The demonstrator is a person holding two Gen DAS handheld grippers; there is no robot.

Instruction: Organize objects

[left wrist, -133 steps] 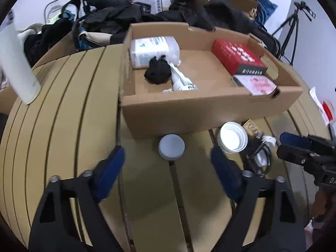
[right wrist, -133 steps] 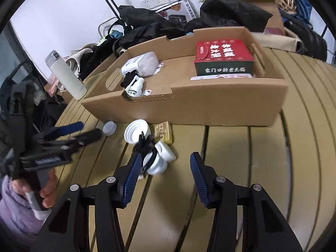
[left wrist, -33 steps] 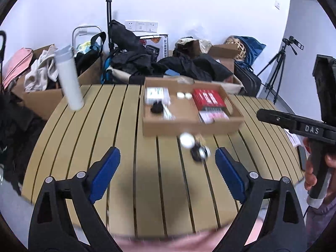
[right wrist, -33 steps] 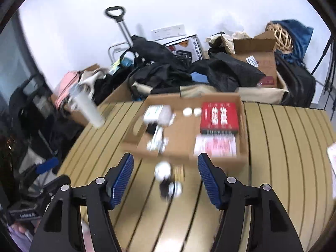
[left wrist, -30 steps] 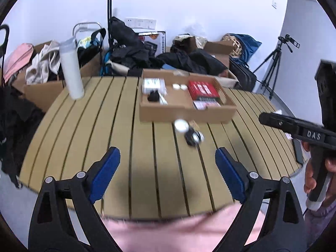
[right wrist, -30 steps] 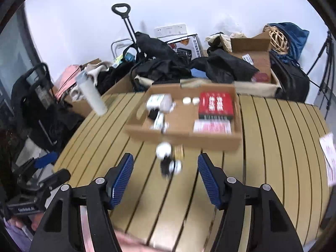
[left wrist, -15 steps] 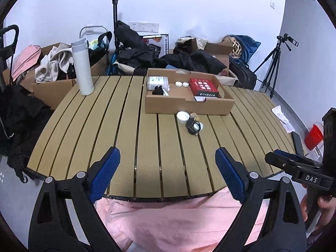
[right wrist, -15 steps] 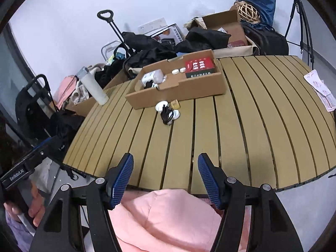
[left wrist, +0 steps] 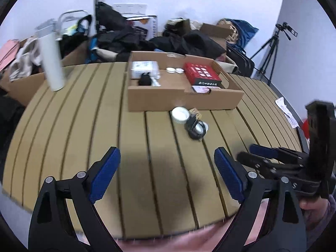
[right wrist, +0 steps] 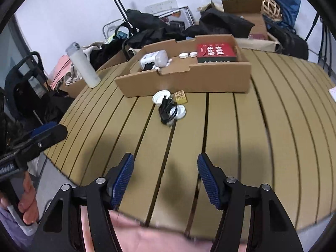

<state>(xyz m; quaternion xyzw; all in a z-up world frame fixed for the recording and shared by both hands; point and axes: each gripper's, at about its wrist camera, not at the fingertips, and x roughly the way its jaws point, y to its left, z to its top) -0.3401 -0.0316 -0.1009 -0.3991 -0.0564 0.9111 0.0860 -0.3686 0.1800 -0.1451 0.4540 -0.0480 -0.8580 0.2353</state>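
A low cardboard box (left wrist: 182, 103) (right wrist: 189, 79) stands at the far side of the slatted table (left wrist: 84, 126). It holds a red box (left wrist: 201, 75), a white bottle (left wrist: 145, 68), a black item and two small white caps (left wrist: 174, 70). In front of it lie a white lid (left wrist: 179, 114) (right wrist: 160, 95), a small yellow packet (right wrist: 181, 97) and a black cable with a white charger (left wrist: 195, 128) (right wrist: 168, 110). My left gripper (left wrist: 166, 151) (right wrist: 48, 130) hangs open over the near table, closing slightly, nothing between its fingers. My right gripper (right wrist: 165, 157) (left wrist: 258, 153) is closing, also empty.
A tall white flask (left wrist: 51, 63) (right wrist: 83, 67) stands at the table's far left. Bags, dark clothes and boxes are piled behind the table; a tripod (left wrist: 271, 48) stands at the right. A pink garment (left wrist: 168, 239) is at the near edge. A paper (left wrist: 287, 113) lies far right.
Both grippers have sunk and come nearer the table, so the box and the loose items look larger. The right gripper's fingers stand closer together than before.
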